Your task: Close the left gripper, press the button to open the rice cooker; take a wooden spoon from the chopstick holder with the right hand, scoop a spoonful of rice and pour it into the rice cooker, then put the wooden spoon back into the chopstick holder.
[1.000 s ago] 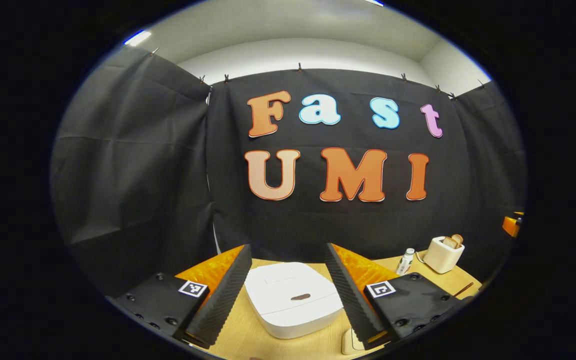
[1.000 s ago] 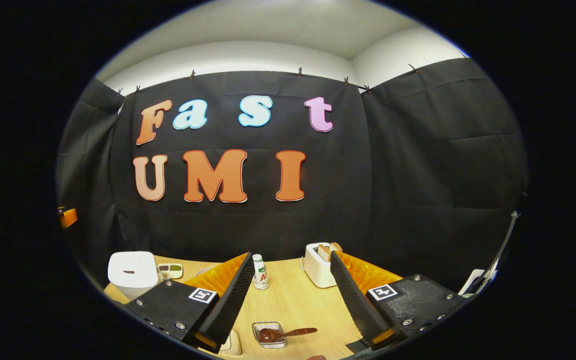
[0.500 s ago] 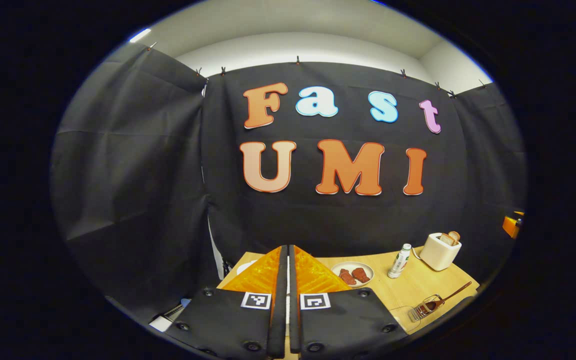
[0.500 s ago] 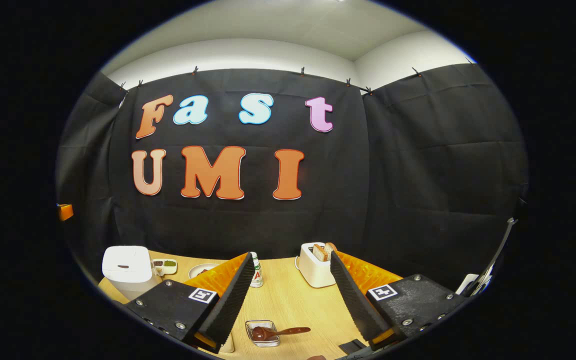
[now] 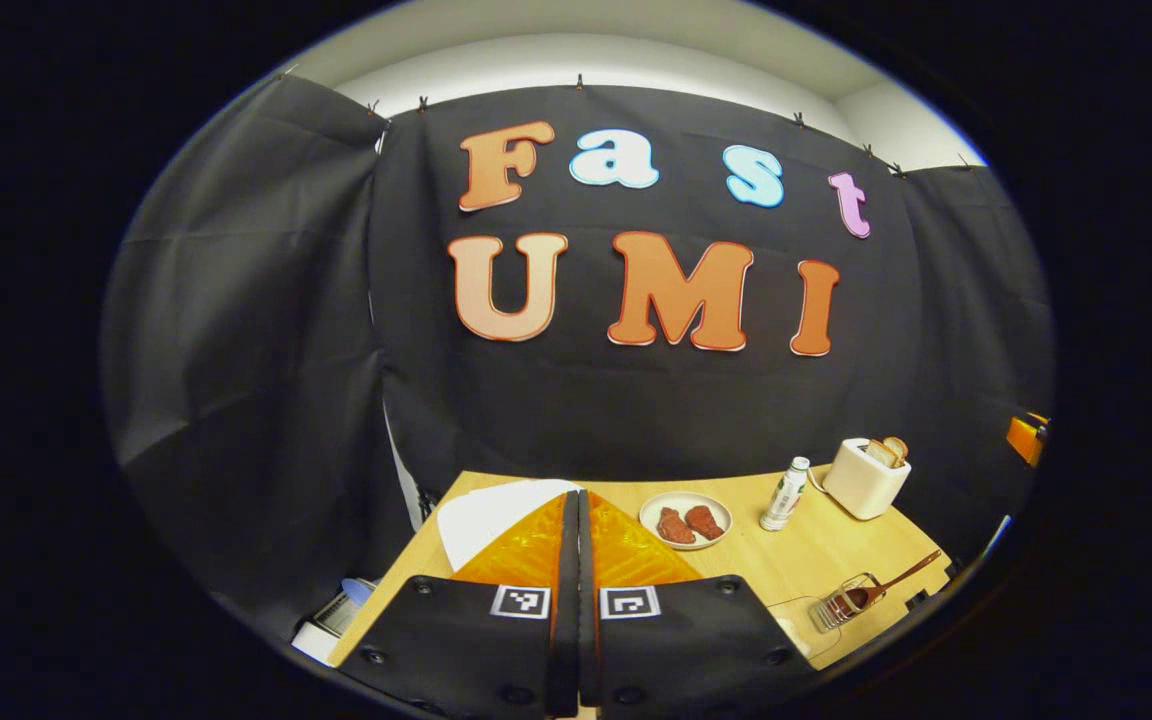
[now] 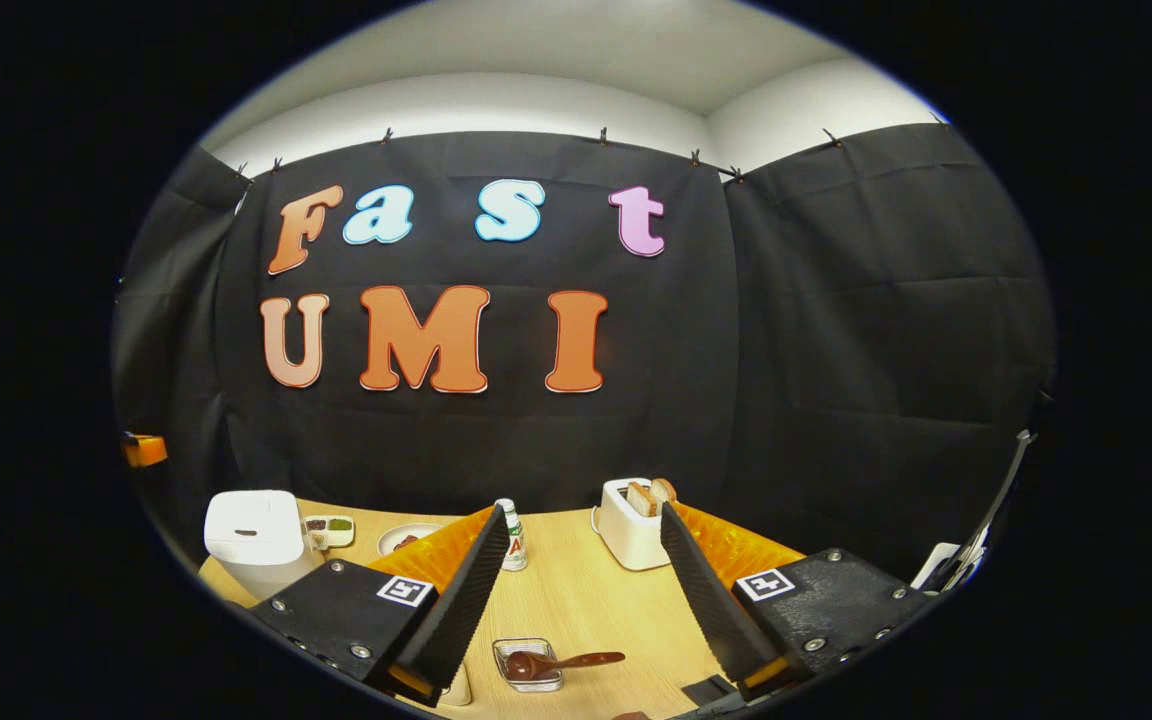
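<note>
While the left gripper (image 5: 577,500) has its two fingers pressed flat together with nothing between them, the rice cooker (image 5: 496,510) lies straight ahead of and just under its tips, its white lid showing to the left of the fingers in the left gripper view; the button is hidden behind the fingers. That puts the left hand much the nearer to the cooker, and my judgement is that the coming press needs a short push forward and down onto the lid's front edge. In the right gripper view the cooker (image 6: 254,535) stands closed at the far left of the table (image 6: 576,600), well apart from the right gripper (image 6: 581,560), whose fingers are spread wide and empty. Just ahead of and below those fingers the wooden spoon (image 6: 561,661) lies in the chopstick holder (image 6: 526,665), bowl in the holder, handle running out to the right across the view. Both grippers are held level, pointing at the back wall over the table.
</note>
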A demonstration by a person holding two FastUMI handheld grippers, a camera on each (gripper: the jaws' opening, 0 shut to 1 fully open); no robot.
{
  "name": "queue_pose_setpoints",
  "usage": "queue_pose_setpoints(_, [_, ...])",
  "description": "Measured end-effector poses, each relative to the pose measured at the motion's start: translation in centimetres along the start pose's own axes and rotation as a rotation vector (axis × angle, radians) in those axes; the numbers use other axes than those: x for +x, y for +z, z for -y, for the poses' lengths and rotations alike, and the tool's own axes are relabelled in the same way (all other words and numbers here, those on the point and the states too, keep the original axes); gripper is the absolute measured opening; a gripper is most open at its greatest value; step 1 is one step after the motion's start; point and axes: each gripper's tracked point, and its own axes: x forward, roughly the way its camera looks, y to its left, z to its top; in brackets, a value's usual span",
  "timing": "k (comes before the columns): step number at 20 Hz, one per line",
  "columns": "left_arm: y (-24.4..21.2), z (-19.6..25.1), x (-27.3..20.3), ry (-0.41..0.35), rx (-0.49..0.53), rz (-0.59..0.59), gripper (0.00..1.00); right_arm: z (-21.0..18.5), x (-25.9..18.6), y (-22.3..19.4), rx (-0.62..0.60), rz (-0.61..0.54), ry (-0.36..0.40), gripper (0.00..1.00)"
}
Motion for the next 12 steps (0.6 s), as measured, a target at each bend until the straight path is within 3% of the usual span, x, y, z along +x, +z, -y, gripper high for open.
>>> queue_pose_setpoints(8, [-6.8, 0.0, 8.1, -0.038, -0.002, -0.182, 0.05, 0.9, 0.9, -1.6, -0.026, -0.048, -0.035, 0.95])
queue_pose_setpoints(12, [-10.0, -1.2, 11.2, -0.014, 0.026, -0.260, 0.05, 1.9, 1.3, -2.2, -0.030, -0.065, -0.081, 0.95])
